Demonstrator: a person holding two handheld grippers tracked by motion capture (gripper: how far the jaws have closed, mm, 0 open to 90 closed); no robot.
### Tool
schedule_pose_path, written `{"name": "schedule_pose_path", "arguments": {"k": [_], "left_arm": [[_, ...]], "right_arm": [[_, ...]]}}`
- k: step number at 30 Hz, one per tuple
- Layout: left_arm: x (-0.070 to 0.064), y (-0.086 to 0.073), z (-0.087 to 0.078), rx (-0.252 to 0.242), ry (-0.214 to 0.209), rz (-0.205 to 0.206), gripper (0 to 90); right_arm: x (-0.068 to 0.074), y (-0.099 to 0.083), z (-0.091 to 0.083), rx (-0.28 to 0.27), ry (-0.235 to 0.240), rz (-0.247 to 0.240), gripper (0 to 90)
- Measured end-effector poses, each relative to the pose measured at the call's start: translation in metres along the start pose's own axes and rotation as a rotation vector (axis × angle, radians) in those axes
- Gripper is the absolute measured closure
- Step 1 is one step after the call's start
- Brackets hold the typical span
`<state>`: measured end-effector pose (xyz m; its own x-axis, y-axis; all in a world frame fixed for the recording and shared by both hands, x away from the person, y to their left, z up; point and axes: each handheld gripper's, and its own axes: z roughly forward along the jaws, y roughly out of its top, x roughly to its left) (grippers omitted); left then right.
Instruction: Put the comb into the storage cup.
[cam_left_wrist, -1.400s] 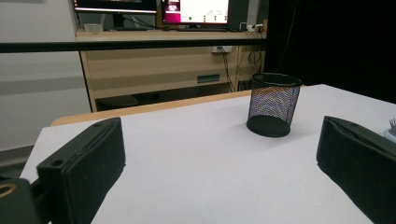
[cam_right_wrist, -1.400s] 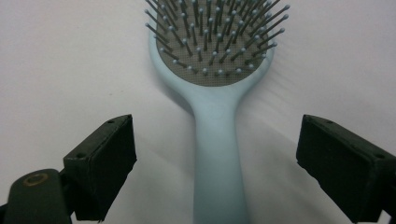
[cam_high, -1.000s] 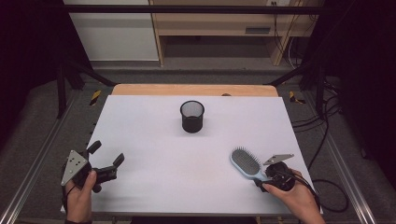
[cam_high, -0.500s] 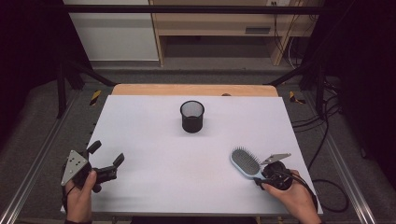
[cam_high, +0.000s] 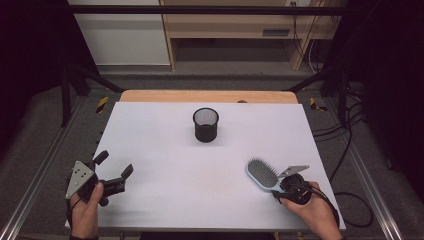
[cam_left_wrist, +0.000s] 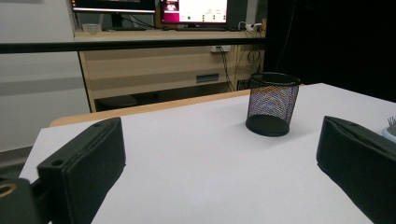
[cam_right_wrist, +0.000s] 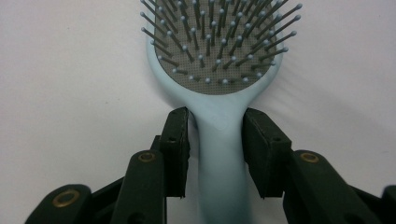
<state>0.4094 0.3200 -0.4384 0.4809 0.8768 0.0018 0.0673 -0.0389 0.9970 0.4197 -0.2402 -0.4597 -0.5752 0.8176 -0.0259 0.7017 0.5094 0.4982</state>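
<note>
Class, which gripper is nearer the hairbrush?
Right. The right gripper has its jaws either side of the hairbrush handle; the left gripper sits across the table, open.

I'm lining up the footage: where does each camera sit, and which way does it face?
High view: above the person's table edge, looking forward and down on the white table; both hands show, with left hand-held gripper and right hand-held gripper.
Left gripper view: rides the left hand-held gripper, faces the mesh cup between its own parted jaws.
Right gripper view: looks down its jaws, either side of the hairbrush handle.
Shared: cup and brush also appear from above.
</note>
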Motion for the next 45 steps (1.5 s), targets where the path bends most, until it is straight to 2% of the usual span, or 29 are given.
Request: {"name": "schedule_pose_path", "arguments": {"k": [2,3,5,9,14,15,17,18,20,21,24,25,26,27,28,32,36,40,41,45], "left_arm": [[0.000,0.000,0.000,0.000,0.000,0.000,1.3],[0.000,0.000,0.000,0.000,0.000,0.000,1.3],[0.000,0.000,0.000,0.000,-0.001,0.001,1.3],[0.000,0.000,0.000,0.000,0.001,0.000,1.3],[0.000,0.000,0.000,0.000,0.002,0.001,1.3],[0.000,0.000,0.000,0.001,0.002,-0.001,1.3],[0.000,0.000,0.000,0.001,0.001,0.001,1.3],[-0.001,0.000,0.001,0.006,-0.003,0.004,1.3],[-0.001,0.000,0.001,0.006,-0.006,0.006,1.3],[-0.003,0.001,0.002,0.005,-0.009,0.005,1.3],[-0.005,0.001,0.003,0.008,-0.019,0.010,1.3],[-0.005,0.001,0.003,0.008,-0.019,0.010,1.3],[-0.006,0.002,0.004,0.012,-0.027,0.016,1.3],[-0.006,0.002,0.004,0.012,-0.027,0.016,1.3],[-0.008,0.002,0.005,0.009,-0.033,0.011,1.3],[-0.011,0.002,0.008,0.015,-0.028,0.016,1.0],[-0.015,0.001,0.012,0.021,-0.016,0.006,1.1],[-0.021,0.000,0.016,0.038,-0.029,0.005,1.1],[-0.028,0.002,0.019,0.033,-0.049,-0.007,1.2],[-0.043,0.008,0.027,0.024,-0.093,-0.006,0.9]], "right_arm": [[0.000,0.000,0.000,0.000,0.001,-0.002,62.6],[0.000,0.000,0.000,0.002,0.007,-0.006,67.1],[0.001,0.001,0.000,0.008,0.012,-0.005,68.7],[0.002,0.003,0.000,0.017,0.013,-0.019,69.5],[0.000,0.002,-0.001,-0.001,0.013,-0.011,69.7],[-0.002,0.003,-0.001,-0.028,0.013,-0.003,69.7],[-0.003,0.003,-0.002,-0.039,0.018,0.002,69.8],[-0.004,0.006,-0.003,-0.072,0.019,0.000,69.8],[-0.004,0.007,-0.003,-0.083,0.019,0.000,69.7],[-0.004,0.013,-0.004,-0.132,0.021,-0.014,69.7],[-0.004,0.021,-0.005,-0.186,0.019,-0.007,69.8],[-0.004,0.021,-0.005,-0.186,0.019,-0.007,69.8],[-0.005,0.027,-0.004,-0.240,0.025,-0.002,69.7],[-0.005,0.027,-0.004,-0.240,0.025,-0.002,69.7],[-0.006,0.032,-0.003,-0.279,0.024,0.008,69.8],[-0.007,0.041,-0.001,-0.348,0.030,0.041,69.8],[-0.010,0.046,0.001,-0.375,0.036,0.045,69.8],[-0.014,0.047,0.001,-0.401,0.033,0.056,69.8],[-0.016,0.047,0.001,-0.420,0.027,0.060,69.8],[-0.015,0.049,-0.002,-0.451,0.018,0.042,69.8]]}}
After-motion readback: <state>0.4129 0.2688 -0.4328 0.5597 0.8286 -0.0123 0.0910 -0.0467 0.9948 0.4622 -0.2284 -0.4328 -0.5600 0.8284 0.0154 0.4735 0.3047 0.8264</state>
